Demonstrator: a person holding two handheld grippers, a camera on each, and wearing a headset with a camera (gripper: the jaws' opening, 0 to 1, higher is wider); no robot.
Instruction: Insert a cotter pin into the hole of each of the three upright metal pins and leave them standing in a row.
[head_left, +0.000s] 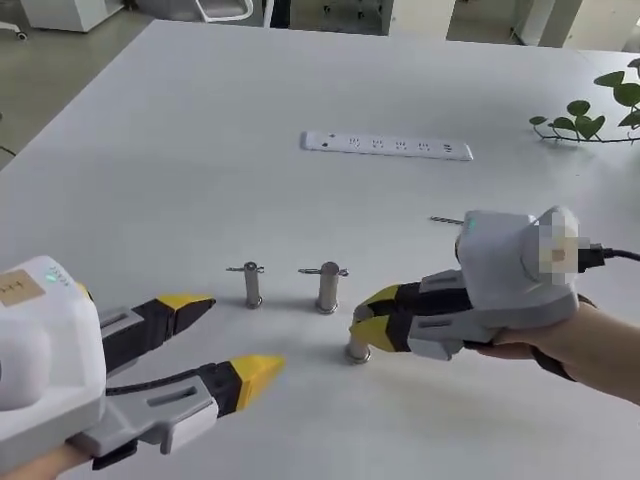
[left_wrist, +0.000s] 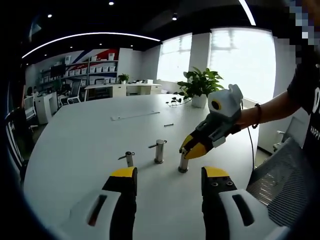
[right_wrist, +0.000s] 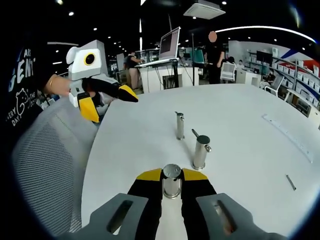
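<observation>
Three upright metal pins stand in a row on the white table. The left pin and the middle pin each carry a cotter pin crosswise near the top. My right gripper is shut on the plain third pin, which its own view shows between the yellow fingertips. A loose cotter pin lies on the table behind that gripper. My left gripper hovers open in front of the row with nothing between its jaws.
A white power strip lies across the table beyond the pins. A trailing green plant reaches in at the far right edge. A cable runs from the right gripper off to the right. Office desks and a person stand in the background.
</observation>
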